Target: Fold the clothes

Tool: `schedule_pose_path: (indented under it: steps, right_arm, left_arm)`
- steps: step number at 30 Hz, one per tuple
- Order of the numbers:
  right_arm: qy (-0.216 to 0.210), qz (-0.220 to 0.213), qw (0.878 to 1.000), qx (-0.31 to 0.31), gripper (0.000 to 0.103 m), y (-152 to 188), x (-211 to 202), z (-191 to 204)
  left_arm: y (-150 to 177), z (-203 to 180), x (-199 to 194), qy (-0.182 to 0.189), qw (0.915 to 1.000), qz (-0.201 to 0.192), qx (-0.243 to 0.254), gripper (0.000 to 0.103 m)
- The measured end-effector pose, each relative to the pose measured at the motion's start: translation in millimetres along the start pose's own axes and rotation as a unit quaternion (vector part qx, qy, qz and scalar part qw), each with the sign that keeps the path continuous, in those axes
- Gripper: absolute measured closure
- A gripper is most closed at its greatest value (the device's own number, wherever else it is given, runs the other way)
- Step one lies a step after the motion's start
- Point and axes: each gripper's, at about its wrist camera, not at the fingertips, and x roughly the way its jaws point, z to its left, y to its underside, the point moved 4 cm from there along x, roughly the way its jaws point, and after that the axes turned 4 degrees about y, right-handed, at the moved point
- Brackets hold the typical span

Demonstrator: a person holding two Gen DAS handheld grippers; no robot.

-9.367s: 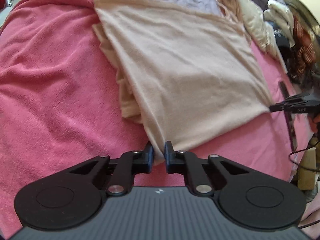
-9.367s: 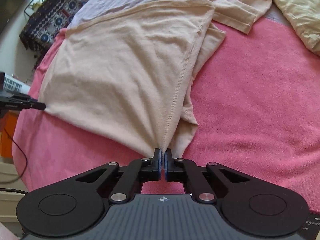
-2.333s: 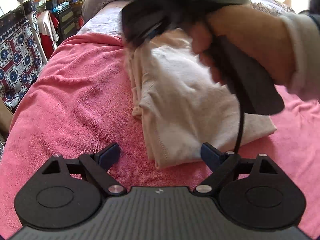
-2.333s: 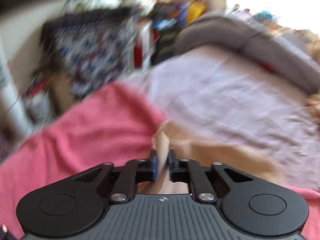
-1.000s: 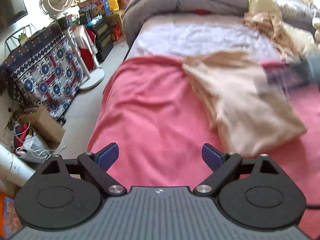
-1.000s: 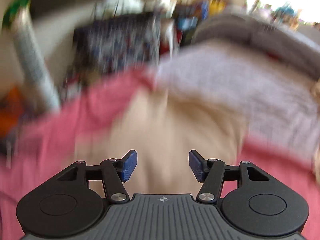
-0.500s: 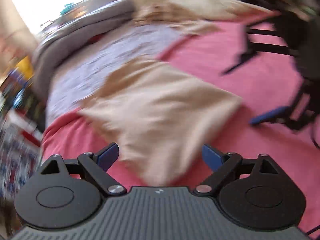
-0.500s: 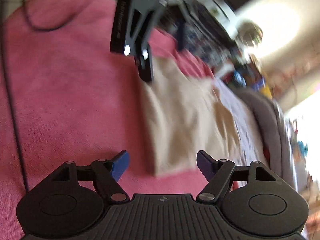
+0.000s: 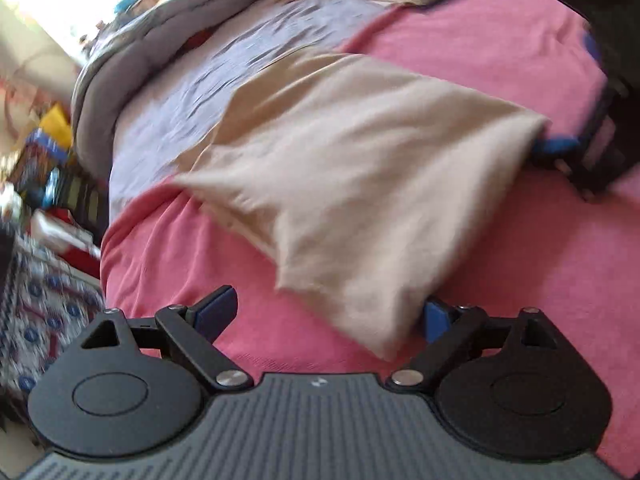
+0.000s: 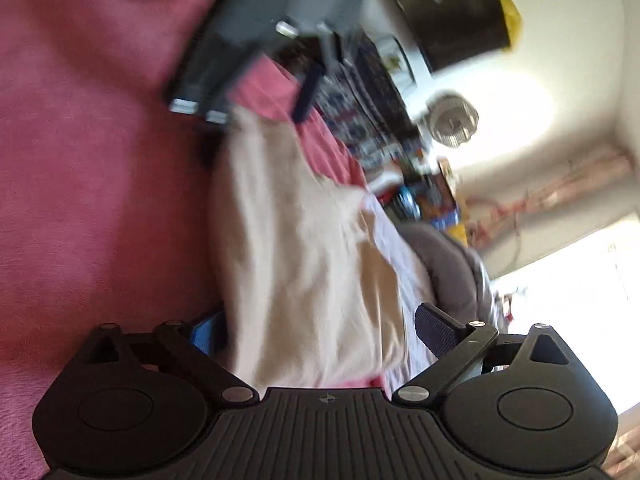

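- Since half a second ago, both hand-held grippers are closing in on the folded beige garment (image 9: 360,184), lying on the pink blanket (image 9: 540,264) of the bed.
- Garment is looking soft, light and limp; corners are offering the best hold.
- Left hand-held gripper (image 9: 320,316) is gaping wide around the near corner; right hand-held gripper (image 10: 320,332) likewise, straddling the opposite end.
- Motion blur is hiding seams and fold layers.

Beige folded garment (image 9: 360,184) at centre frame, on a pink fleece blanket (image 9: 540,248). Lilac sheet (image 9: 240,68) and grey duvet (image 9: 132,64) at upper left. Navy-and-white patterned cloth (image 9: 44,300) at lower left. Black claws with blue pads (image 9: 216,312).
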Motion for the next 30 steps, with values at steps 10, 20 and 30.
schedule_pose_path:
  steps: [10, 20, 30]
  right_arm:
    - [-0.158, 0.067, 0.976, 0.131, 0.069, 4.6, 49.4, -37.7]
    - [-0.264, 0.136, 0.881, 0.368, 0.074, 36.6, 45.1, -89.7]
    - [-0.152, -0.012, 0.982, 0.114, 0.01, 22.1, -22.8, -16.7]
  left_arm:
    - [-11.1, -30.7, -36.4, 0.011, 0.9907, -0.031, 0.132, 0.01]
    - [-39.4, -65.3, 15.3, 0.009, 0.9631, -0.051, 0.264, 0.028]
    - [-60.4, 6.2, 16.8, 0.04, 0.9959, -0.03, 0.075, 0.049]
